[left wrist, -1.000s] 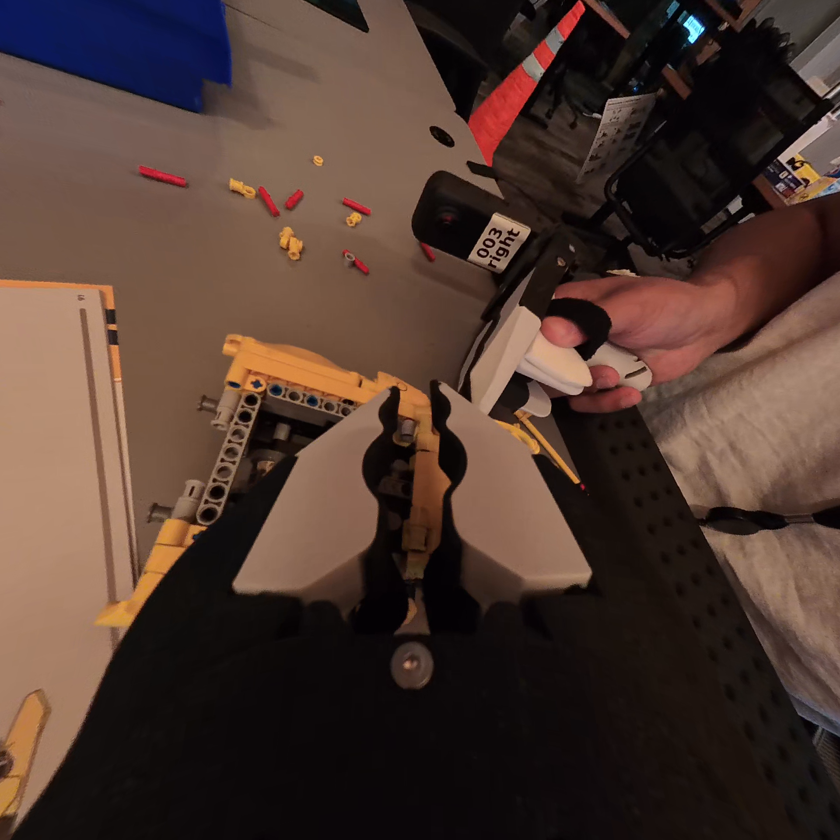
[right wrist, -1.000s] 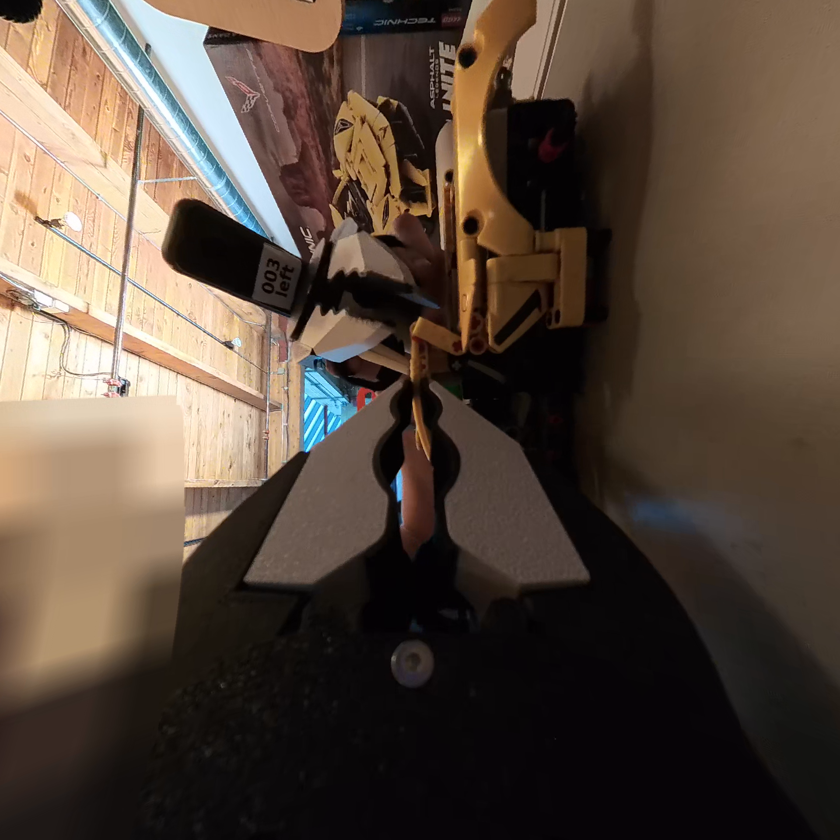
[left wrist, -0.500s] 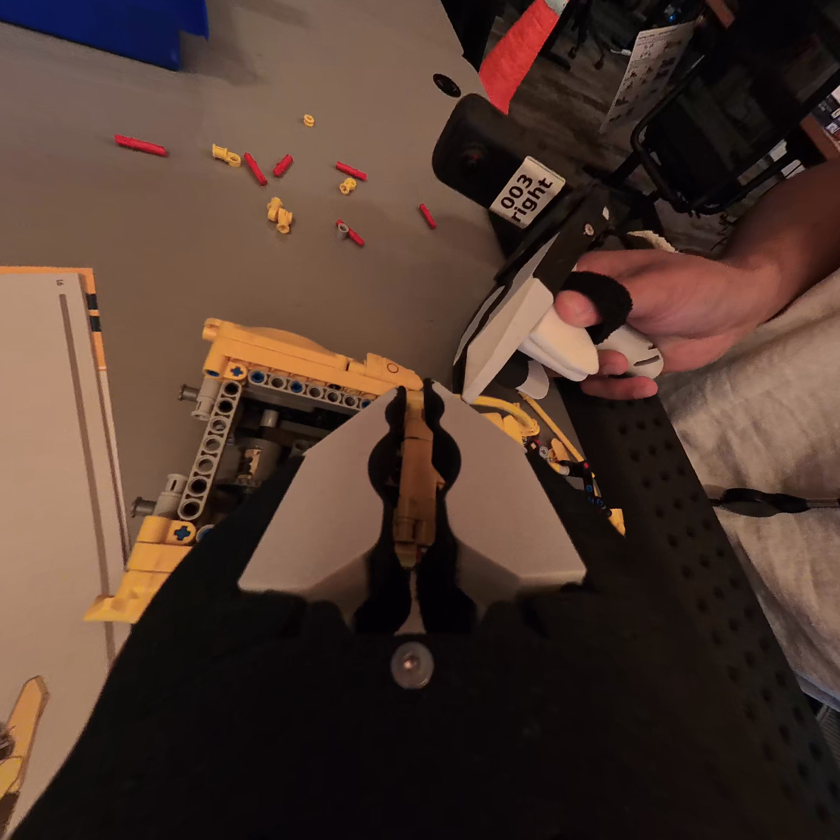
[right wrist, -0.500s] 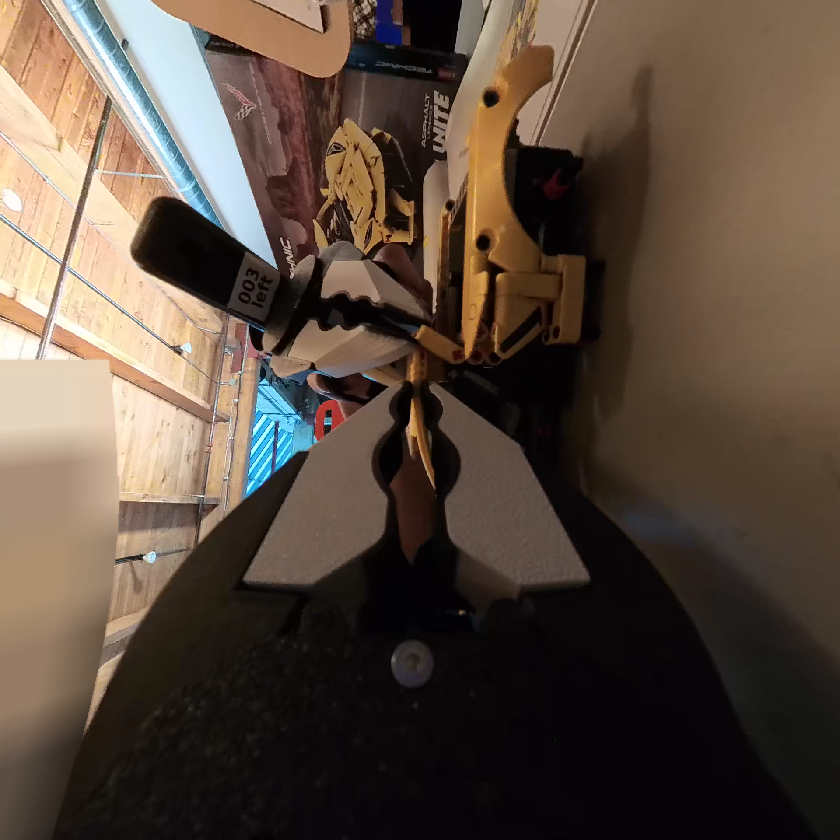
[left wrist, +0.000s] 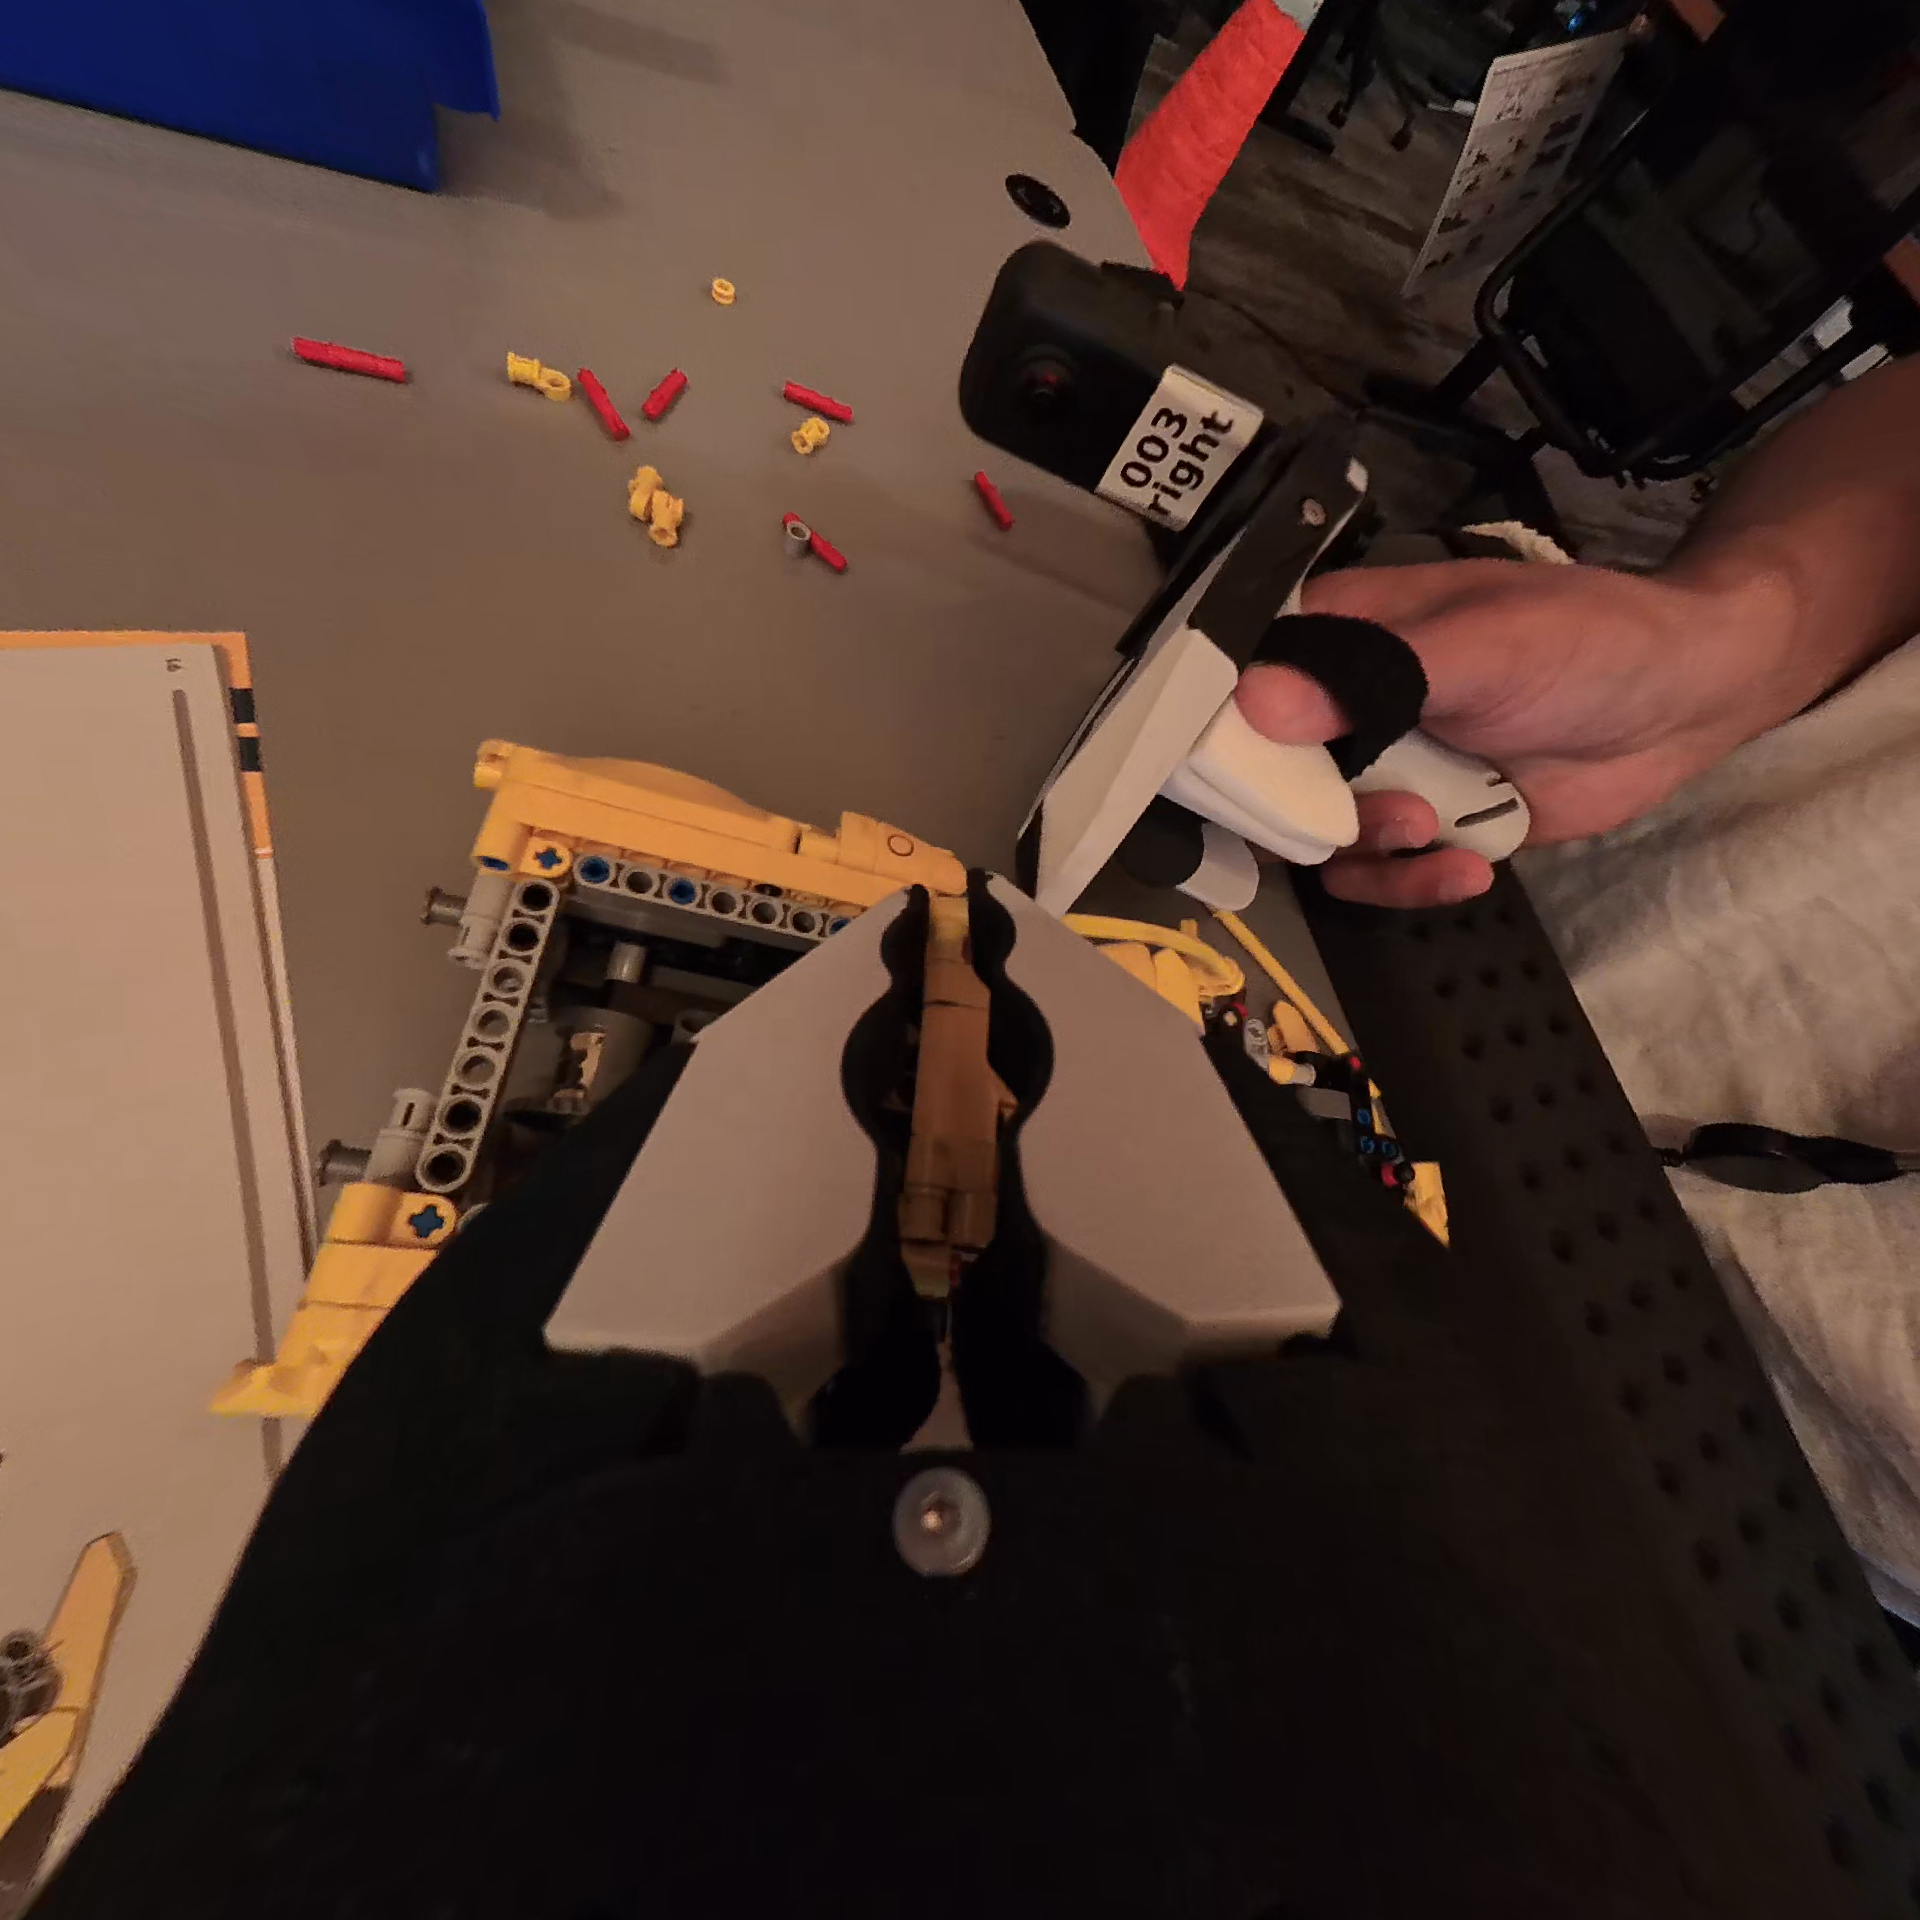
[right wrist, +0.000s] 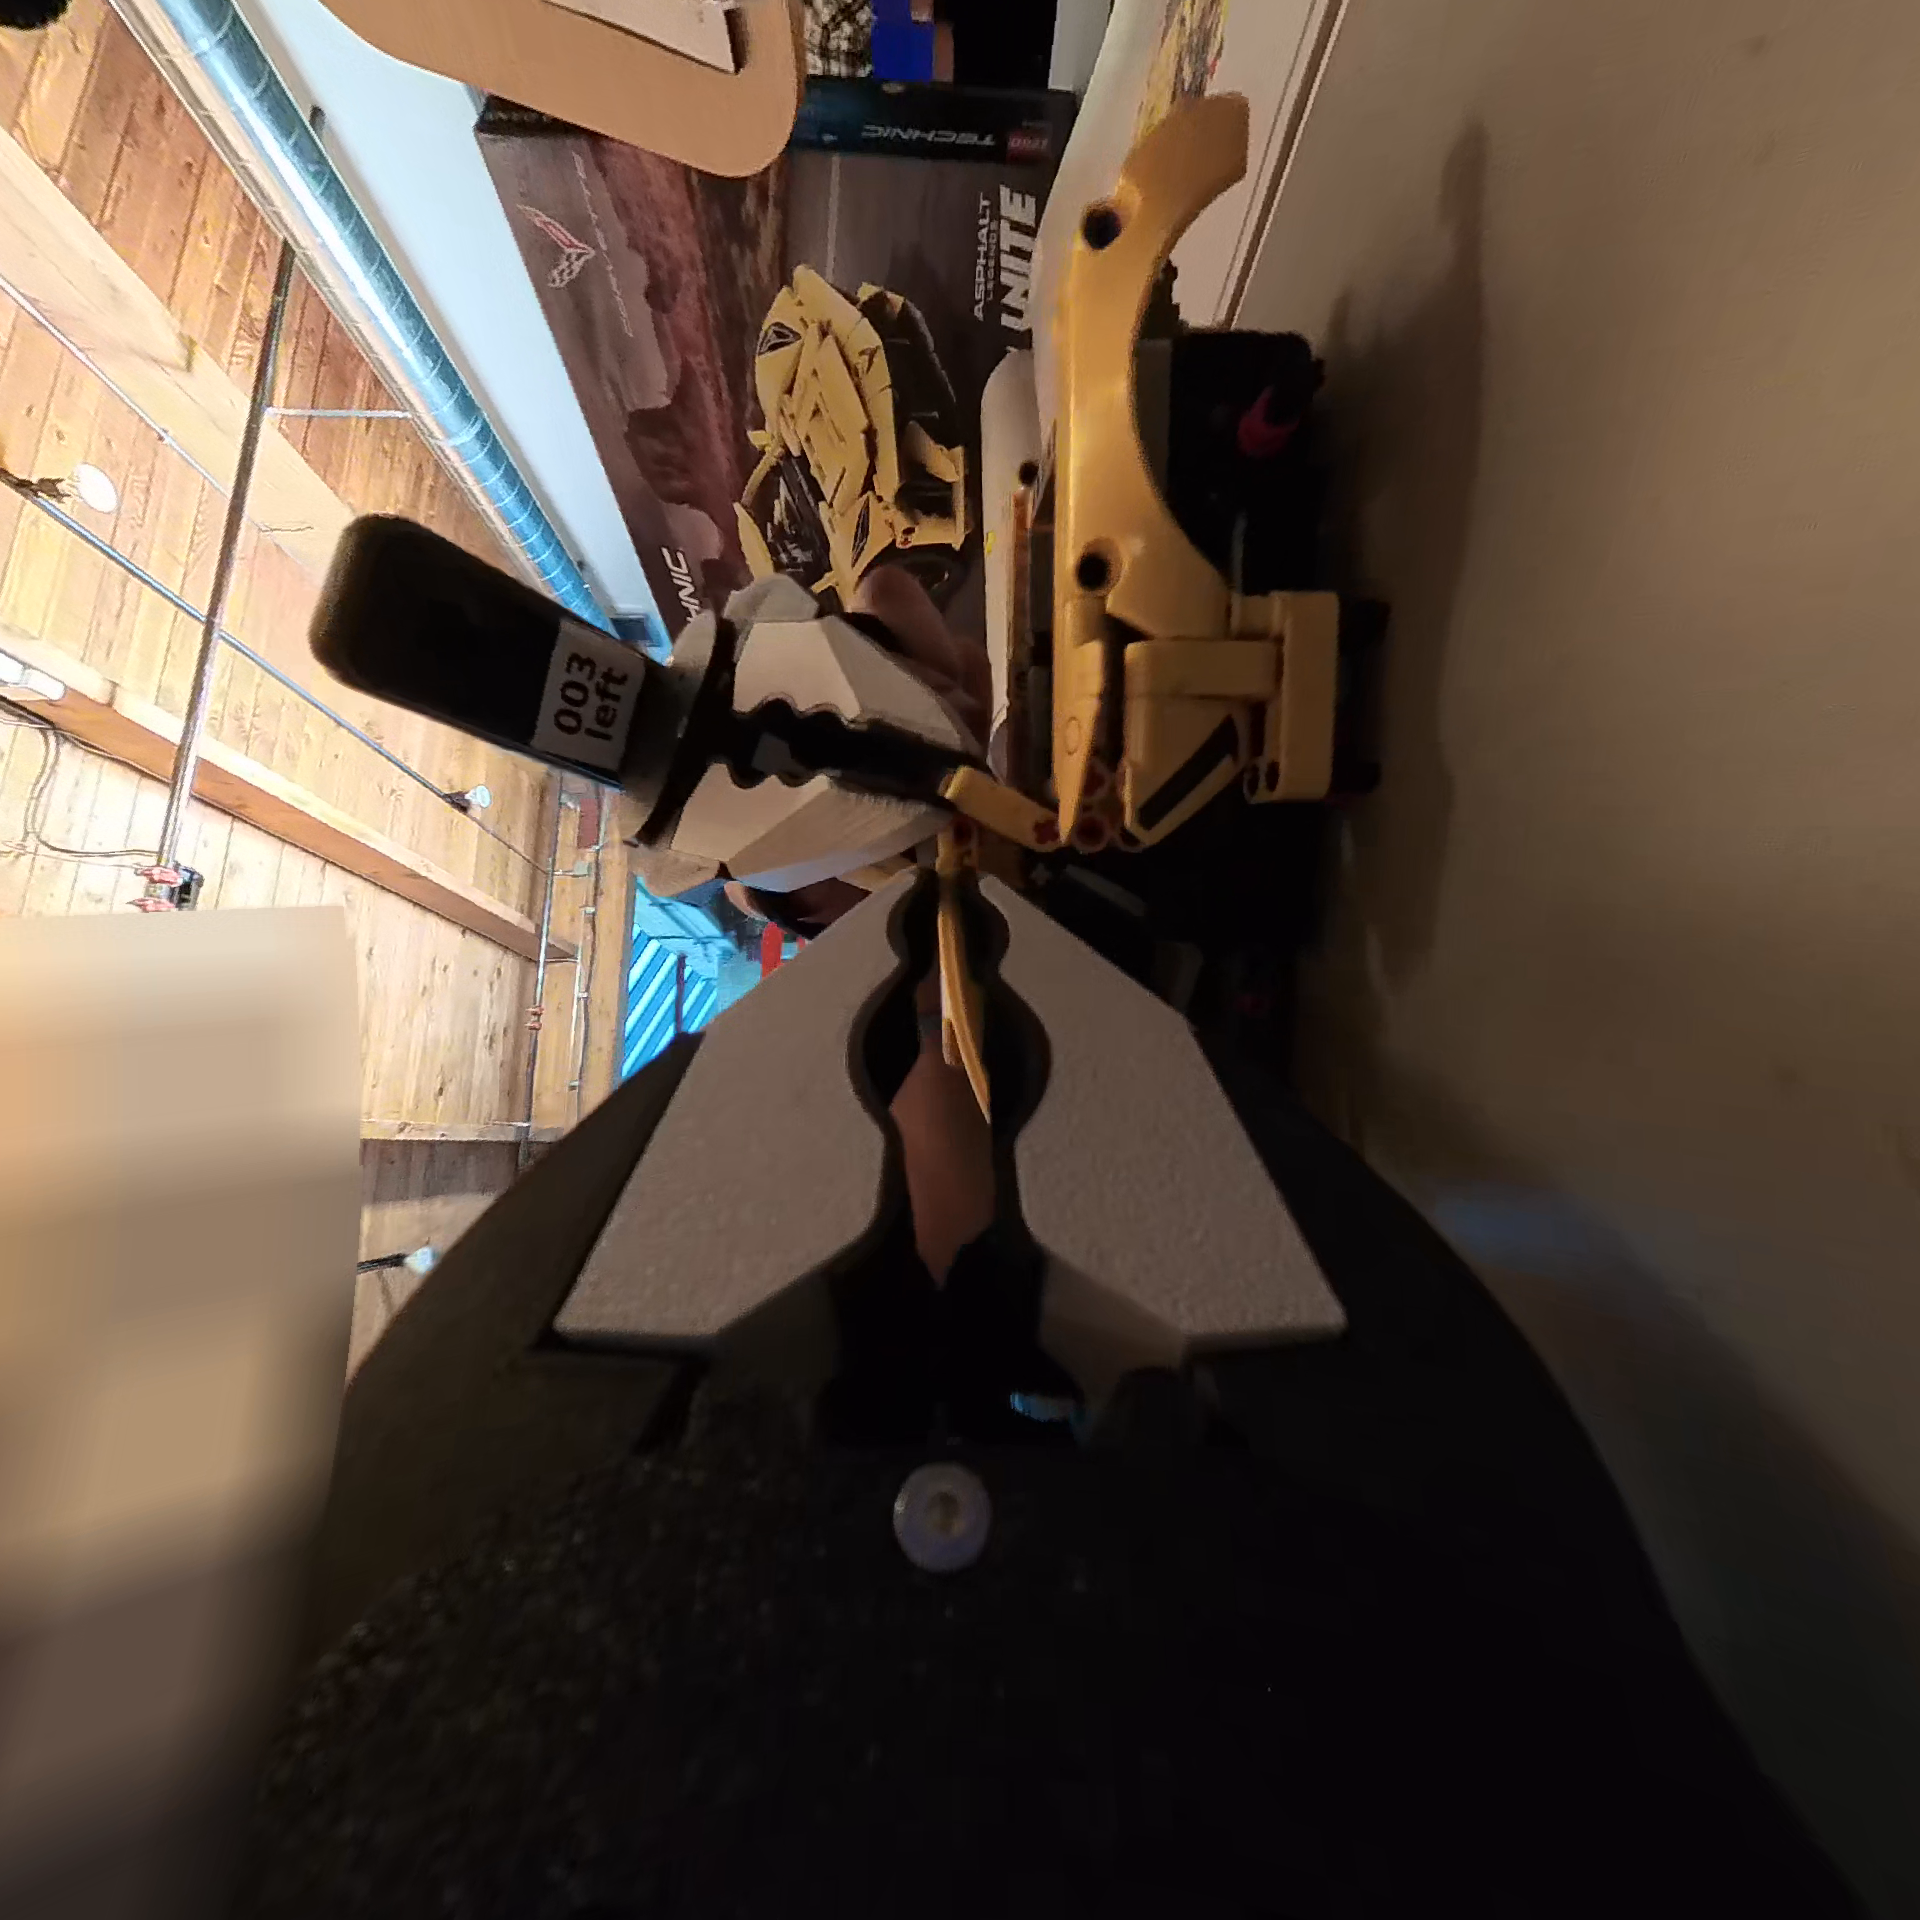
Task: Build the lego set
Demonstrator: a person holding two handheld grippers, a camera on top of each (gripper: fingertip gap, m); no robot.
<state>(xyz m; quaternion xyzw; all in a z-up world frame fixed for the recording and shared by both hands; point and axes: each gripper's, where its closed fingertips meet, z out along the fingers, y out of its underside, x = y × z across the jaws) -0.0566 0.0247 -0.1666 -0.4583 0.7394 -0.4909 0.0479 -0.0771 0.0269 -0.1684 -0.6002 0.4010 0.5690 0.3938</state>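
Note:
A partly built yellow and grey lego car [left wrist: 665,831] lies on the grey table. My left gripper [left wrist: 943,896] is shut on a yellow beam [left wrist: 948,1049] at the car's near side. In the left wrist view the right gripper [left wrist: 1044,883], held by a hand [left wrist: 1538,707], has its tip at the car's right end. In the right wrist view my right gripper [right wrist: 951,896] is shut on a thin yellow piece [right wrist: 961,997] that sticks out from the car [right wrist: 1132,623]. The left gripper [right wrist: 966,779] grips the car just beyond it.
Loose red and yellow pins [left wrist: 655,488] lie scattered on the table [left wrist: 416,540] beyond the car. An instruction booklet [left wrist: 104,987] lies left, a blue bin [left wrist: 239,62] far left, a black perforated board [left wrist: 1558,1299] right. The set's box [right wrist: 727,343] stands behind. Left and right tips are no more than a few centimetres apart.
My left gripper has closed on the yellow beam, which now sits centred between the fingers. The right gripper has shifted slightly right, still holding its thin piece.

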